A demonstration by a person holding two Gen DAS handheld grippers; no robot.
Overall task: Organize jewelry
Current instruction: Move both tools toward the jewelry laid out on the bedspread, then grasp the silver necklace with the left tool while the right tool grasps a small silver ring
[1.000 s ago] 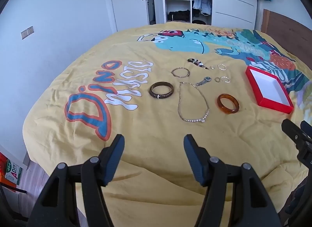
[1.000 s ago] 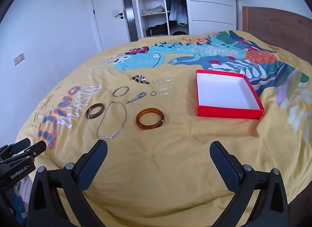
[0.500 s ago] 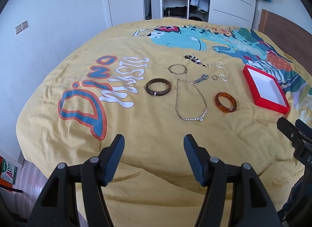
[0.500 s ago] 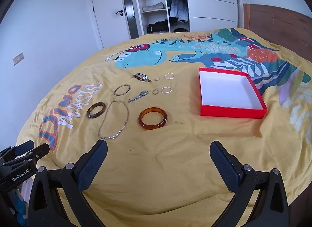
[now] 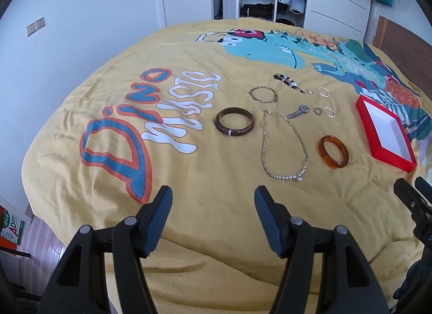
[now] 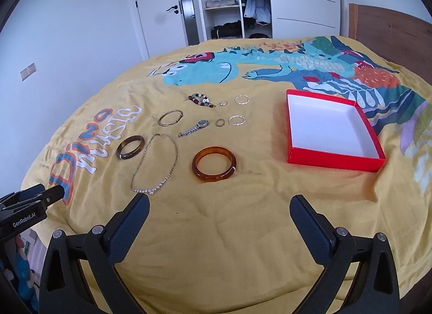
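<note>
So you had both tongs, left (image 5: 213, 200) and right (image 6: 220, 210), spread apart and holding nothing, the amber bangle (image 6: 214, 164) lying just ahead of the right, calling for a reach before the box (image 6: 332, 158).

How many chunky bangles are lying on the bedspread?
2: an amber bangle nearest the red box, and a dark brown bangle left of the necklace. None looks hidden.

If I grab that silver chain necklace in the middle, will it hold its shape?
Probably not: the necklace lies as a thin limp loop on the bedspread, so it would likely droop and dangle. Its fine links look easy to slip from wide jaws.
</note>
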